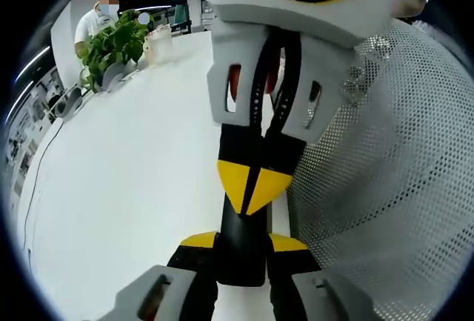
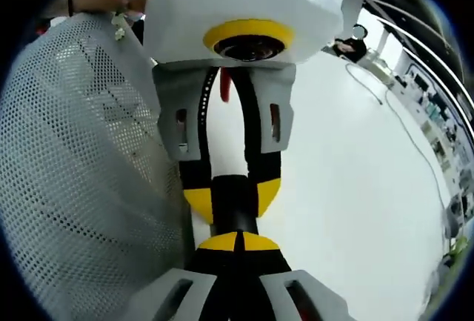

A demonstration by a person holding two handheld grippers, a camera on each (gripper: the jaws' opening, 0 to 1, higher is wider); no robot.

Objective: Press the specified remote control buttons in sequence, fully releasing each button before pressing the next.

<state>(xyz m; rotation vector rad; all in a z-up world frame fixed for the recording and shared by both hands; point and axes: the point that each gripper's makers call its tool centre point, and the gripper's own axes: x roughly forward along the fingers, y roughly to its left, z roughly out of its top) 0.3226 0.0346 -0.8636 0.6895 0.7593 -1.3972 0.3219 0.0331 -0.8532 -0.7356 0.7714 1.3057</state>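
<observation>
Since the left claw (image 1: 243, 243) is my holder, I'll start there: its yellow-tipped jaws stand partway open and clamp the slim black remote (image 1: 241, 262) by its two sides, so the body runs straight out along the jaws. I reckon that grip is there to brace the remote so a push has something to act against.

The right claw (image 1: 252, 187) comes in from the opposite side, jaws closed tip to tip w/ nothing between them, making one blunt yellow point. Closed like that, it works as a poking finger. In the right gripper view that point (image 2: 237, 243) sits against the near part of the remote, and the left claw's tips flank the black body just beyond.

Looks like contact, so prob. mid-press, but I can't see any button (the remote's face is hidden from both cams), so I can't tell which one is under the tip.

Outward: the white table (image 1: 133, 187) lies below, and a white perforated mesh panel (image 1: 385, 173) is close beside both claws. Far off are a leafy plant (image 1: 111, 47) and a person (image 1: 92, 24) at the table's far edge.

Next call: back the point off fully before re-aiming.
</observation>
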